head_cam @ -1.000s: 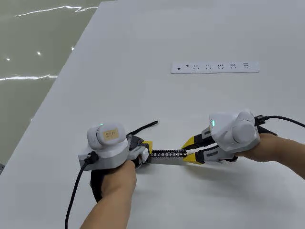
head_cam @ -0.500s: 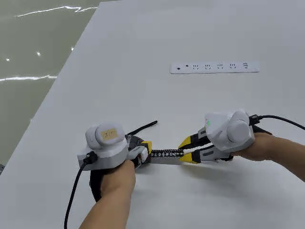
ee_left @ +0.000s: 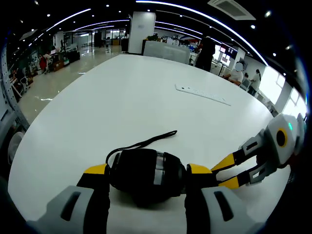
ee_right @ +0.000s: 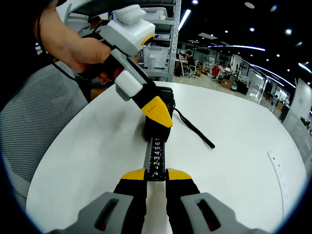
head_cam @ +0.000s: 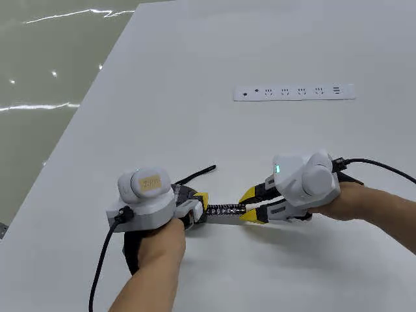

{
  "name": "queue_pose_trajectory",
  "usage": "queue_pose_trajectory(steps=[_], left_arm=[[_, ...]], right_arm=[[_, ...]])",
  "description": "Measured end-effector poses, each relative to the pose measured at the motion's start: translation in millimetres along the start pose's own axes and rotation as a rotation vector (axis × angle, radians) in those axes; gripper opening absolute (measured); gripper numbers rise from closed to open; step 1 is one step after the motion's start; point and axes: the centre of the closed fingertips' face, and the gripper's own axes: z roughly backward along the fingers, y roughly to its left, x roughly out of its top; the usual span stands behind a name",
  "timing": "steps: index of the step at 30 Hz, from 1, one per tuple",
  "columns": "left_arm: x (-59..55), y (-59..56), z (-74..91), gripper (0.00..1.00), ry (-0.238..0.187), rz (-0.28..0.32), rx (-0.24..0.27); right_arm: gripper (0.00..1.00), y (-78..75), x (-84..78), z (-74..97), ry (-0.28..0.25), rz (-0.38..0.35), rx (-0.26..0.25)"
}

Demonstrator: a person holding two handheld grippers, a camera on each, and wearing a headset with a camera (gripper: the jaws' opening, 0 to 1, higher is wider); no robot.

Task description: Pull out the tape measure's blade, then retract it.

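I see my left gripper (ee_left: 148,171) clamping the tape (ee_left: 141,165), right gripper (ee_right: 156,175) pinching its short drawn blade (ee_right: 156,153), over the worktop (head_cam: 195,97).

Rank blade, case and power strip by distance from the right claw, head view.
1. blade: clamped in the right claw, running to its left.
2. case: further left, at the blade's other end.
3. power strip: far beyond, toward the top of the view.

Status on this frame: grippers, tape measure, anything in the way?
Left gripper shut on tape measure case. Right gripper shut on blade, short length out. Wrist strap trails across table, clear of blade.
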Motion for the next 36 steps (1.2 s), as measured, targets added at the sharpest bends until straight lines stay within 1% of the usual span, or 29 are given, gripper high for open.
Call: queue_pose_trajectory(steps=[5, 9, 13, 16, 36], left_arm=[[-0.3, 0.2, 0.4, 0.58, 0.001, 0.003, -0.001], [-0.4, 0.2, 0.4, 0.58, 0.001, 0.004, -0.003], [-0.3, -0.1, 0.8, 0.58, 0.003, 0.003, -0.004], [-0.2, 0.1, 0.8, 0.58, 0.004, 0.004, -0.004], [-0.3, -0.3, 1.9, 0.58, 0.002, 0.007, -0.008]], right_arm=[[0.14, 0.0, 3.5, -4.4, 0.000, 0.002, 0.003], [0.14, -2.1, 2.3, -9.7, -0.002, 0.002, 0.005], [0.14, 0.0, 6.4, -10.0, -0.005, -0.001, 0.008], [0.14, -1.5, 5.0, -13.8, -0.007, -0.002, 0.010], [0.14, -0.6, 14.2, -23.9, -0.008, -0.003, 0.014]])
